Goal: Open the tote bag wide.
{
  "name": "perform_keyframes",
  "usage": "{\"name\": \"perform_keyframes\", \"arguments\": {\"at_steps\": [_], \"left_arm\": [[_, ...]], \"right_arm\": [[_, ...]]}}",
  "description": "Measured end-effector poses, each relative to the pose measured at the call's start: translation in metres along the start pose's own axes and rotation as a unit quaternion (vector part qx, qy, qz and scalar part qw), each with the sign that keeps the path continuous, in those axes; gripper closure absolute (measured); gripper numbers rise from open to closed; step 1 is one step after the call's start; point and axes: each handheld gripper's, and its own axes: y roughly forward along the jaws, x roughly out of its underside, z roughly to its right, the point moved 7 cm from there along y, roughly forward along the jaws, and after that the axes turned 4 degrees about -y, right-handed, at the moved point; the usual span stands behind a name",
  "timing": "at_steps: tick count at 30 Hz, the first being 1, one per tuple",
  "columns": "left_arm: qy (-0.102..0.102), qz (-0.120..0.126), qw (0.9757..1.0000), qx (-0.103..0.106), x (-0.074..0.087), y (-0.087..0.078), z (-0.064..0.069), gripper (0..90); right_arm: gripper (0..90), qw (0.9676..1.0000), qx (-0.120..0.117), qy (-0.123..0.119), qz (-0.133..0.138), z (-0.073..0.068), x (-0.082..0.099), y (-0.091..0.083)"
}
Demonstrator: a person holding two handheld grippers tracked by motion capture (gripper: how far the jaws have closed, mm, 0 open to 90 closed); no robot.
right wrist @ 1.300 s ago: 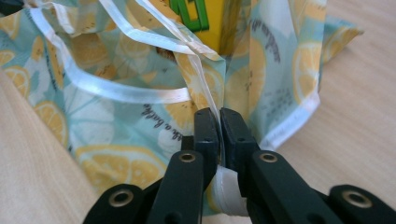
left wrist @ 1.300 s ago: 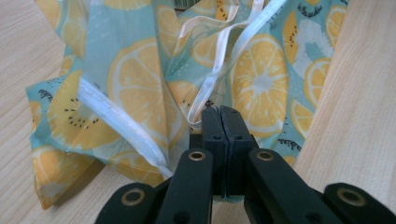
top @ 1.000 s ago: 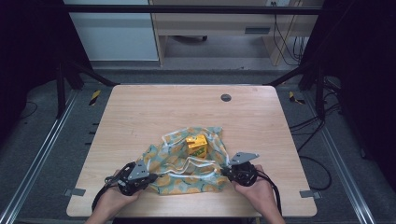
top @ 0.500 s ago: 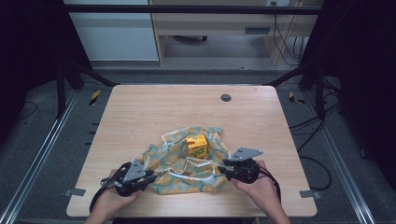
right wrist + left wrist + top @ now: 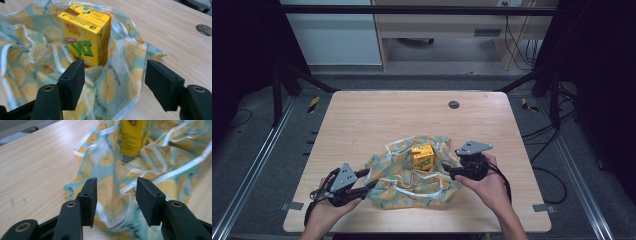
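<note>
The lemon-print cloth bag (image 5: 412,177) lies crumpled on the table (image 5: 362,120), the yellow carton (image 5: 422,156) upright on it; a hasty pull could topple the carton; the left gripper (image 5: 115,195) and right gripper (image 5: 113,82) gape open, straddling the bag's opposite edges.

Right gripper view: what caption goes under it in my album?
Open right gripper facing a yellow drink carton on a lemon-print cloth.

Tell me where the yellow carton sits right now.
In the high view the yellow carton stands on the lemon-print cloth, near the table's front centre, closer to the right hand-held gripper.
</note>
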Motion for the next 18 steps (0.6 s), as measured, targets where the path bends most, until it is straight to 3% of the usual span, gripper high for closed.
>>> {"name": "perform_keyframes", "arguments": {"at_steps": [3,8,11,14,16,18], "left_arm": [[0.002,0.001,1.0000,0.007,0.001,-0.001,0.000,52.0],[0.014,-0.005,0.9996,0.026,0.001,0.003,0.010,52.0],[0.021,-0.025,0.9988,0.037,0.005,0.012,0.015,50.9],[0.035,-0.060,0.9964,0.049,0.015,0.023,0.021,50.8],[0.045,-0.089,0.9936,0.052,0.022,0.028,0.023,53.8],[0.048,-0.100,0.9926,0.049,0.026,0.030,0.024,55.2]], "right_arm": [[39.2,0.9999,-0.003,-0.001,-0.011,0.003,-0.003,0.015],[43.9,0.9998,-0.006,-0.002,-0.017,0.005,-0.001,0.027],[44.1,0.9997,-0.005,0.004,-0.022,0.008,0.002,0.033],[45.9,0.9997,-0.005,0.002,-0.023,0.010,0.004,0.038],[55.2,0.9998,-0.007,0.002,-0.019,0.010,0.003,0.041],[66.0,0.9999,-0.007,0.001,-0.015,0.012,0.002,0.042]]}}
